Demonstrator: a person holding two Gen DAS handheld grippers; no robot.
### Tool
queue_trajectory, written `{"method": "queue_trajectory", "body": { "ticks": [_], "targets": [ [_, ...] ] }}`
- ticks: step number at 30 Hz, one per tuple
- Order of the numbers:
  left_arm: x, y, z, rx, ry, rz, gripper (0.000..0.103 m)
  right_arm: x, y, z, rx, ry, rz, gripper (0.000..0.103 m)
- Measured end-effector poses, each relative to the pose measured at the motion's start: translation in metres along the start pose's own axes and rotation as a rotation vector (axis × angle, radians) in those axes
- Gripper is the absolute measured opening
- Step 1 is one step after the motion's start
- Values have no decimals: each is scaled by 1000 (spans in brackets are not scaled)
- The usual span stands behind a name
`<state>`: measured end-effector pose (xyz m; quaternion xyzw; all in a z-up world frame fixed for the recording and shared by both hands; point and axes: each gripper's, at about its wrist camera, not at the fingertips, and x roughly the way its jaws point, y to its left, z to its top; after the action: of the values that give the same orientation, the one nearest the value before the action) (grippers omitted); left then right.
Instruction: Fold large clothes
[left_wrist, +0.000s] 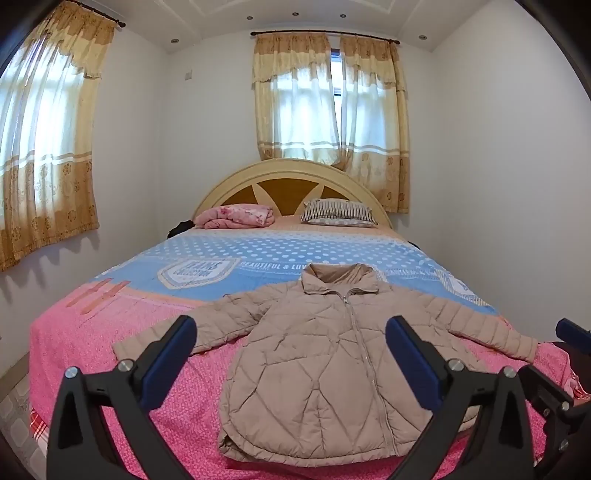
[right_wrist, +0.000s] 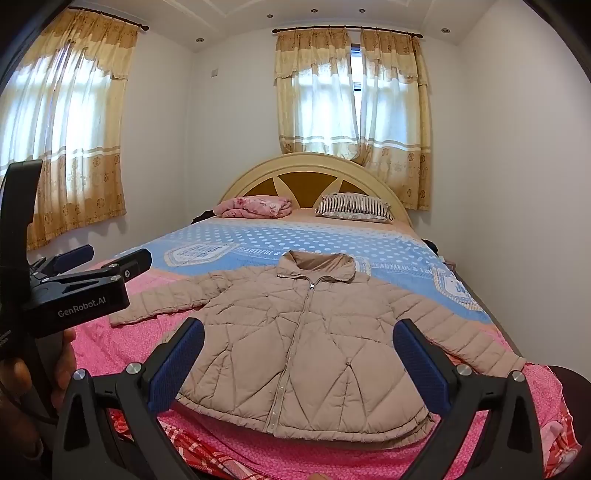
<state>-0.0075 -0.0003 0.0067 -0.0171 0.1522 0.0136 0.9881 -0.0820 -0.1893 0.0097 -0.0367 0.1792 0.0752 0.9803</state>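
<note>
Left wrist | left tool (left_wrist: 291, 354) wide, empty | right tool (right_wrist: 299, 356) wide, above jacket (right_wrist: 295, 343)

The jacket (right_wrist: 295, 339) is beige quilted cloth, puffy and faintly sheened, stitched in diamond lines, with a metal zip down its front. It lies on a bedspread (left_wrist: 110, 332) of soft matt cloth, pink and nubby near the foot, blue and smoother further up. The headboard (left_wrist: 291, 177) looks like painted wood with a slight gloss. The curtains (right_wrist: 351, 92) are thin, partly sheer cloth. The left gripper (left_wrist: 291, 354) and right gripper (right_wrist: 299, 354) are matt black plastic with shiny metal bolts and blue textured pads (right_wrist: 177, 365)
</note>
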Motion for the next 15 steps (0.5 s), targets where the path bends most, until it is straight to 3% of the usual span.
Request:
{"method": "queue_trajectory", "body": {
  "ticks": [15],
  "targets": [
    [0,2,-1,-5,-14,9,103,0,1,-2,10,3,27,102]
  ]
}}
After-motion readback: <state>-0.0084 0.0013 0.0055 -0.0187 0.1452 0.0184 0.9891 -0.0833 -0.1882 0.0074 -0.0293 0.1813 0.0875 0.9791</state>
